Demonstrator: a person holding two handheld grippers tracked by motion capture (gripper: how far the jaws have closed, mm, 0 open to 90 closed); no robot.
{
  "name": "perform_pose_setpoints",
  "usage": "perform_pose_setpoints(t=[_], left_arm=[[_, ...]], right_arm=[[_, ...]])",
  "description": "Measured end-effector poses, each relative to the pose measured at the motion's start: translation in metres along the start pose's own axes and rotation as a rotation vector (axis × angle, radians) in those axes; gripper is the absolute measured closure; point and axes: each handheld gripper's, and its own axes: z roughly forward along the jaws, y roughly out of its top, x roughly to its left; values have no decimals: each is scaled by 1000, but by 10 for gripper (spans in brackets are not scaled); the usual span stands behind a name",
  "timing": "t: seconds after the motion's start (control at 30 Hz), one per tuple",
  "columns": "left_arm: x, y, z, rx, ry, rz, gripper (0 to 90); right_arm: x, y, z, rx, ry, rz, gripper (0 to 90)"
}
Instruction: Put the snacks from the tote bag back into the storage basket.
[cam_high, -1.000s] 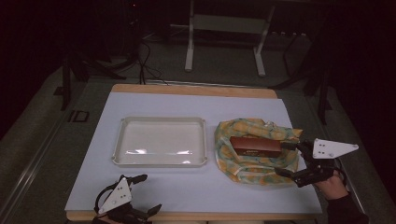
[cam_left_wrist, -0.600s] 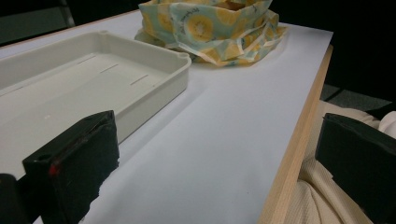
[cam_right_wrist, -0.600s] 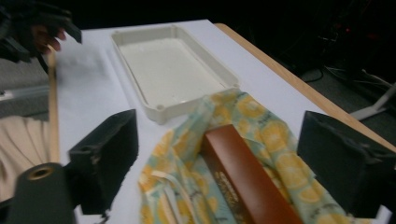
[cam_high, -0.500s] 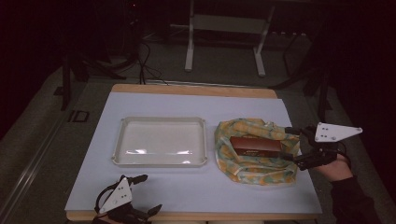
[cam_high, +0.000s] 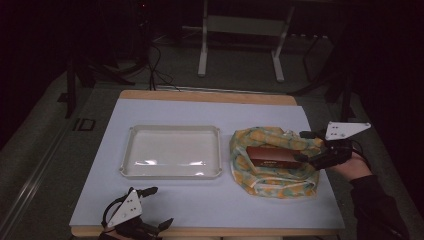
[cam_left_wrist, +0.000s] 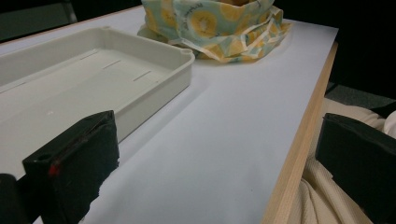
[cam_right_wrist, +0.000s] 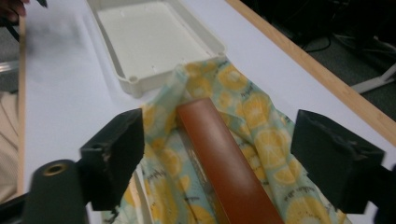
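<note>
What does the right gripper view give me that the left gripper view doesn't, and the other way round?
Right gripper view alone: the brown box lying in the cloth, between the open jaws of the right gripper. Left gripper view alone: the table's near wooden edge and the left gripper, open over bare table. Both: the white tray and the lemon-print cloth.

Each gripper carries two chunky black jaws with squared, slightly chipped ends. On the left gripper (cam_left_wrist: 224, 163), one jaw bears a small red mark and a round hole near its tip. The right gripper (cam_right_wrist: 219, 154) has a dull cylindrical part with a brass-coloured hole below one jaw. A grey three-cornered plate with small screws tops each, and a thin black cable trails behind. A dark sleeve (cam_high: 375, 205) covers the right forearm.
</note>
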Motion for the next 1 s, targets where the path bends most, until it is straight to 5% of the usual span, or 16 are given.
perform_pose_setpoints(t=[0.4,0.67,1.0], left_arm=[[0,0,0,10,12,-12,0],[-2,-1,1,21,2,-9,0],[-1,-2,0,21,17,-16,0]], right_arm=[[-17,-14,27,133,-37,-72,234],[-24,-23,42,199,-4,-75,241],[-28,-35,74,344,33,-116,270]])
